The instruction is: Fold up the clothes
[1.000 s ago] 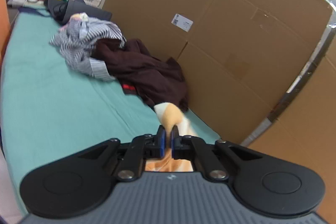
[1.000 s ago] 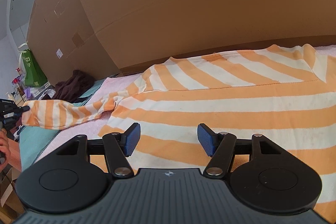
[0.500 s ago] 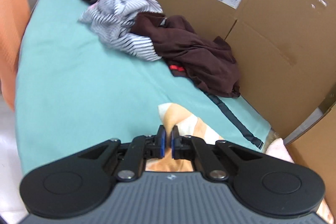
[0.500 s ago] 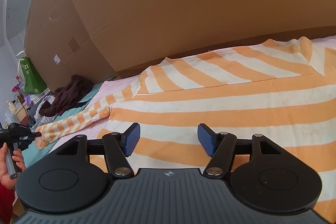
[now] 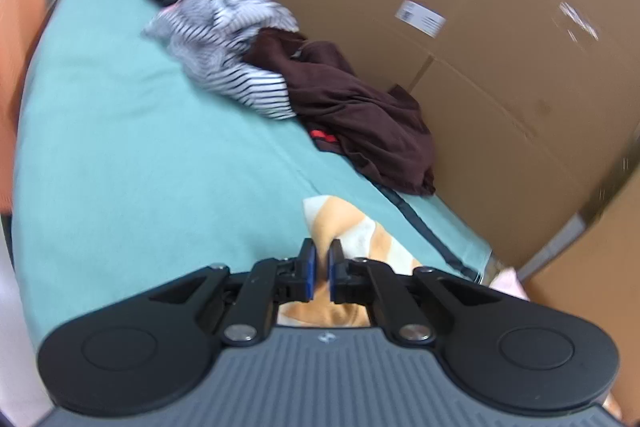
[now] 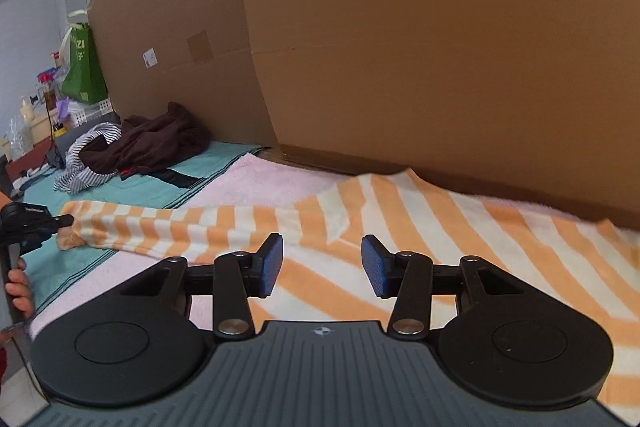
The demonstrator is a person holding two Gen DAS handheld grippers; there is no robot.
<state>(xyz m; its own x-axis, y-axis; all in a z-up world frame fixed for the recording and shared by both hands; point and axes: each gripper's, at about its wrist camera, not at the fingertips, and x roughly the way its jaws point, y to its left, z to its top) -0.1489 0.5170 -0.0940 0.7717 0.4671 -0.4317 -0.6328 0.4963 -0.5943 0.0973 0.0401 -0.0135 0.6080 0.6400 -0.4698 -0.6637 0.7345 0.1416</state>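
An orange-and-white striped sweater (image 6: 440,227) lies spread on a pink towel (image 6: 272,179), its sleeve (image 6: 168,227) stretched out to the left. My left gripper (image 5: 320,261) is shut on the sleeve cuff (image 5: 344,223), low over the teal sheet (image 5: 120,147). In the right wrist view that left gripper (image 6: 66,221) shows at the sleeve's end, with a person's hand (image 6: 18,291) on its handle. My right gripper (image 6: 322,263) hovers above the sweater near the armpit. Its jaws are closing, and no cloth is pinched between the pads.
A crumpled black-and-white striped shirt (image 5: 232,67) and a dark brown garment (image 5: 360,119) are piled on the teal sheet against the cardboard wall (image 5: 500,87). A green bag (image 6: 84,71) and small clutter stand at the far end.
My left gripper has sunk toward the teal sheet with the cuff, and the sleeve now lies stretched flat. My right gripper has shifted, rolled and narrowed its jaws.
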